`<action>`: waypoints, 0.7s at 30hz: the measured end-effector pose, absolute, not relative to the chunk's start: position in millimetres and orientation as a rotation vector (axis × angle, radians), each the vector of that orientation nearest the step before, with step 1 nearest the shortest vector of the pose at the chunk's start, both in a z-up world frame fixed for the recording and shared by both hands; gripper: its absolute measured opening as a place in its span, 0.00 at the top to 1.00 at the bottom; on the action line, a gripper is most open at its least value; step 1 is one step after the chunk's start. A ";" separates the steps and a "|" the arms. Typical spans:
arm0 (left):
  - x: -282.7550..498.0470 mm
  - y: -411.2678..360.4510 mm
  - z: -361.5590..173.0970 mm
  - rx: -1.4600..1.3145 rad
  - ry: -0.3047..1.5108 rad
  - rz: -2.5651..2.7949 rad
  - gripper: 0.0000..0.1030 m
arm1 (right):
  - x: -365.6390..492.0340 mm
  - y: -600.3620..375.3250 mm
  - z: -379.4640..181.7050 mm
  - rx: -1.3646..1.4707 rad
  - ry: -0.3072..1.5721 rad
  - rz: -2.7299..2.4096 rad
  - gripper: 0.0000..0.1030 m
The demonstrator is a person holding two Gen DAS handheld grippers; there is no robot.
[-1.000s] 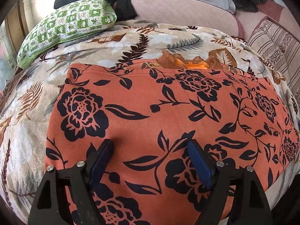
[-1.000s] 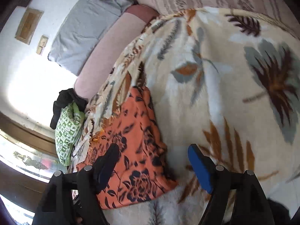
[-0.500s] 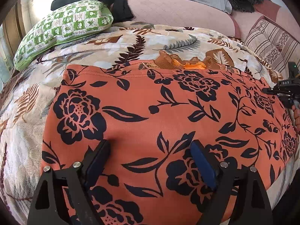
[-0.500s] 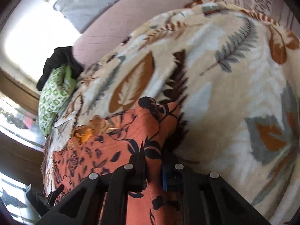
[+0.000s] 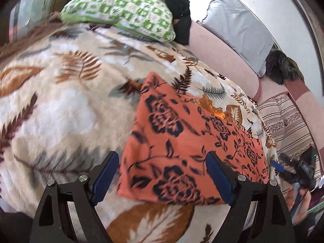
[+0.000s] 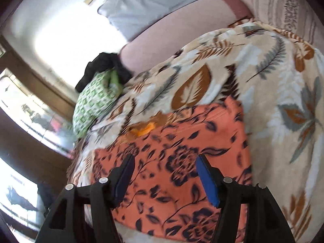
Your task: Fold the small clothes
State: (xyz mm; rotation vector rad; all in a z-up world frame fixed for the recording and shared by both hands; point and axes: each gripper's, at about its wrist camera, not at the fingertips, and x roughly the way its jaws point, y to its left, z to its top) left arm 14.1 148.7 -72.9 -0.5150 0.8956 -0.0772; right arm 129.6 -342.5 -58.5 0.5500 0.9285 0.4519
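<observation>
Left gripper [image 5: 160, 174]: jaws apart, empty, poised over near left corner of orange floral garment [image 5: 192, 141]. Right gripper [image 6: 165, 177]: jaws apart, empty, above same garment's near right part. Likely positioned so for pinching an edge ahead of a fold. Garment spread flat as a rough rectangle on leaf-print blanket [image 5: 60, 105], far edge bunched with a bright orange ruffle. Fabric thin, soft, matte, dark flower print. Blanket plush, fleecy. Green patterned pillow [image 5: 121, 14] well apart, near headboard end.

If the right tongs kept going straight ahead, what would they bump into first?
Most likely the orange flowered cloth: the open right tongs point right at it, spread on the leafy blanket. Depth is hard to judge.
</observation>
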 end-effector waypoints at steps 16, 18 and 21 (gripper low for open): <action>65.1 165.1 -51.3 -0.506 0.857 -0.126 0.14 | 137.3 -329.4 -126.1 0.578 1.141 0.349 0.31; 104.4 167.1 -59.7 -0.480 0.906 -0.124 0.14 | 138.5 -328.1 -128.1 0.564 1.141 0.354 0.31; 160.6 169.1 -87.4 -0.476 1.020 -0.120 0.43 | 140.5 -324.0 -131.1 0.572 1.137 0.368 0.31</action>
